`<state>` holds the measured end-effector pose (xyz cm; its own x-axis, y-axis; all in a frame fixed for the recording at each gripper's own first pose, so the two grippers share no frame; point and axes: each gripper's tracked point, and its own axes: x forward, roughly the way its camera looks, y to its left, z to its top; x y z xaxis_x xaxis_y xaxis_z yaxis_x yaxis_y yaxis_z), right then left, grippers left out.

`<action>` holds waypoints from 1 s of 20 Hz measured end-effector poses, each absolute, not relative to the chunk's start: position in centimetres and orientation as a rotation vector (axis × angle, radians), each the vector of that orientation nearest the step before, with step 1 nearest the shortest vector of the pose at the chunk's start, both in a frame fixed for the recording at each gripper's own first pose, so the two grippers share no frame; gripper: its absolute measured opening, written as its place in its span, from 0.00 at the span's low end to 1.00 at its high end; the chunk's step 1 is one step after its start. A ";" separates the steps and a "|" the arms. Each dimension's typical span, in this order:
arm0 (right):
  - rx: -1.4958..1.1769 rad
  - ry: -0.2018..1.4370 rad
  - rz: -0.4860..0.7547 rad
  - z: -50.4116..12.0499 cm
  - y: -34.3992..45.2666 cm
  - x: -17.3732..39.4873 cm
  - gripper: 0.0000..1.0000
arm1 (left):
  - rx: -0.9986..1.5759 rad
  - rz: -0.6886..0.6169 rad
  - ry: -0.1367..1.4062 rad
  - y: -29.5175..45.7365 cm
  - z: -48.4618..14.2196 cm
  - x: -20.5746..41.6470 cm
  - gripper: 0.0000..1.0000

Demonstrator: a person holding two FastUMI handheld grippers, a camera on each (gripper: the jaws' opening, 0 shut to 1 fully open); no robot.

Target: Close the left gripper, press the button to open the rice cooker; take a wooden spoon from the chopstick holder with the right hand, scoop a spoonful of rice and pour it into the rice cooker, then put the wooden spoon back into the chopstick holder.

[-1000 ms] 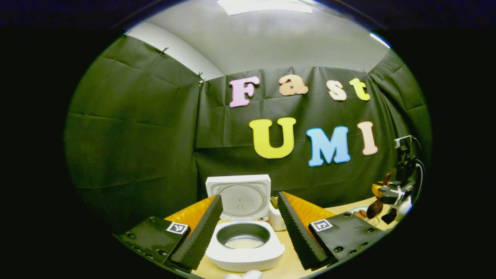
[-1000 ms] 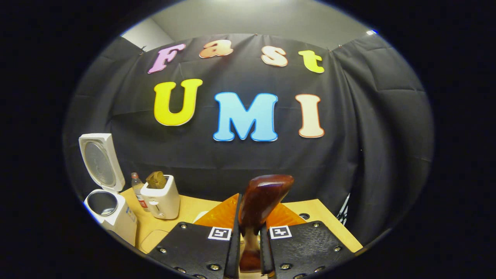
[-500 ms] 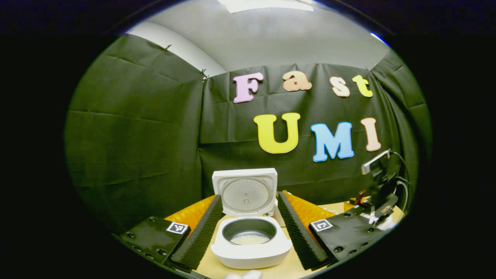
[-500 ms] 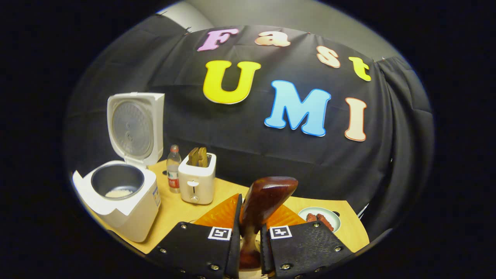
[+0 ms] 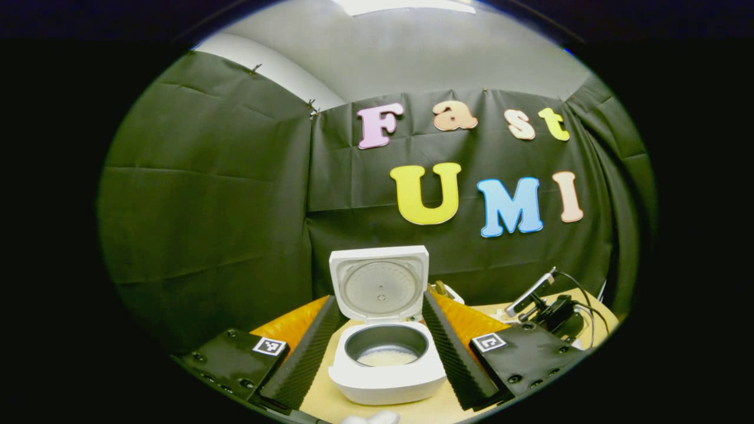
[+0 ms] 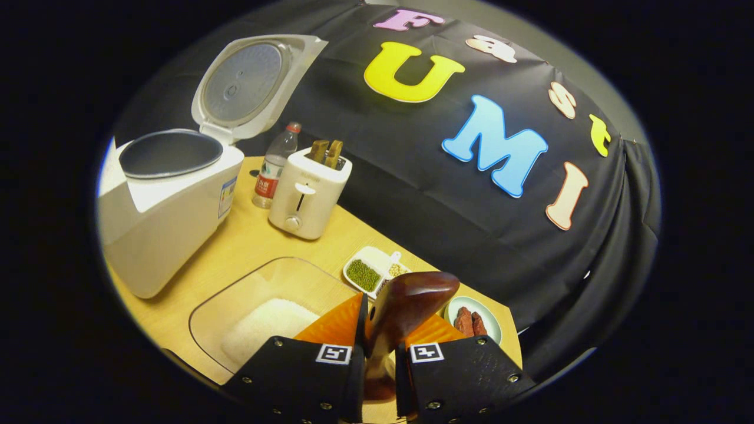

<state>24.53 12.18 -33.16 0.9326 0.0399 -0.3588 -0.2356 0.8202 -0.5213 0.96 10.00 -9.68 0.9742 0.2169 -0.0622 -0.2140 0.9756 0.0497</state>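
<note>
The white rice cooker (image 5: 386, 377) stands with its lid (image 5: 380, 282) raised, a little rice showing in the inner pot (image 5: 387, 355). My left gripper (image 5: 380, 300) is open, its fingers spread either side of the cooker and short of it. My right gripper (image 6: 383, 338) is shut on the handle of a dark wooden spoon (image 6: 409, 300), bowl up and forward. Below and left of the spoon lies a clear container of white rice (image 6: 262, 321). The cooker (image 6: 165, 200) stands at the left in the right gripper view. The right gripper (image 5: 545, 309) appears low at the right in the left gripper view.
A white toaster (image 6: 306, 188) with bread and a water bottle (image 6: 274, 165) stand behind the cooker on the wooden table (image 6: 247, 241). A small tray of green beans (image 6: 371, 274) and a plate of red pieces (image 6: 471, 321) lie beyond the rice container.
My right gripper, still holding the spoon, has tipped downward and dropped toward the table, bringing the rice container into view. The left gripper has drifted slightly and stays open.
</note>
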 end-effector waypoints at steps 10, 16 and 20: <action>-0.361 0.451 0.200 -35.3 14.8 23.6 0.22 | 0.048 0.224 0.075 10.7 -9.7 0.8 1.00; -0.015 0.500 0.194 -34.7 16.0 23.7 0.22 | 0.044 0.232 0.085 11.2 -9.7 0.4 1.00; 0.272 0.521 0.178 -34.1 15.9 23.9 0.22 | 0.044 0.241 0.084 11.8 -9.5 0.4 1.00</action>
